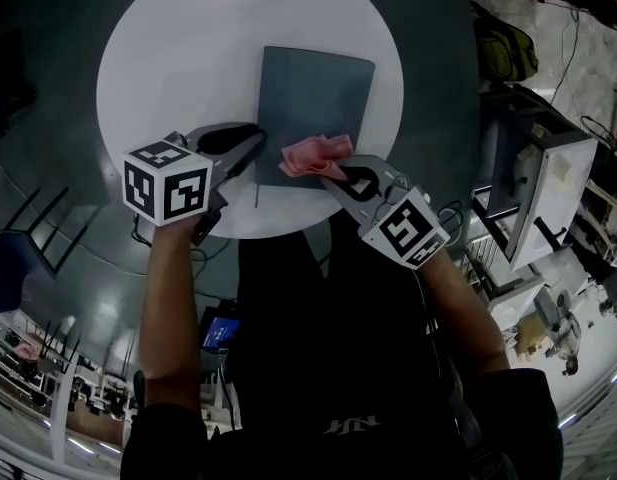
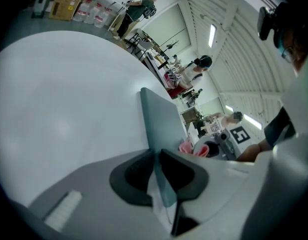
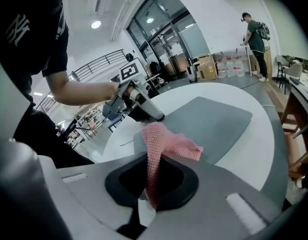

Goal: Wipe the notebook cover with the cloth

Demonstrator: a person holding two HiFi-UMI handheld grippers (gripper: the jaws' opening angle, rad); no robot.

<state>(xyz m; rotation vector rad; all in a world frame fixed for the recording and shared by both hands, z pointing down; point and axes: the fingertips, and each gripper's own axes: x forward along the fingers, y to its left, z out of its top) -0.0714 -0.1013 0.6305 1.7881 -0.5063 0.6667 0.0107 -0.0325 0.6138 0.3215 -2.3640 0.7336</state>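
Holding the notebook (image 1: 318, 93) flat on the tabletop (image 1: 178, 58) with left gripper (image 1: 254, 142) fingers clamped on its edge, sweep the cloth (image 1: 313, 156), pinched in right gripper (image 1: 338, 171) fingers, evenly across it.

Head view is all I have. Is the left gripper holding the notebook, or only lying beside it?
Observer: Holding. In the left gripper view the left gripper is shut on the notebook at its edge.
Operator: And the cloth, is it gripped or loose?
Observer: Gripped. The right gripper view shows the right gripper pinching the cloth, and its free end lies on the cover.
Operator: Is anyone standing close?
Observer: No. In that view one person stands far off.
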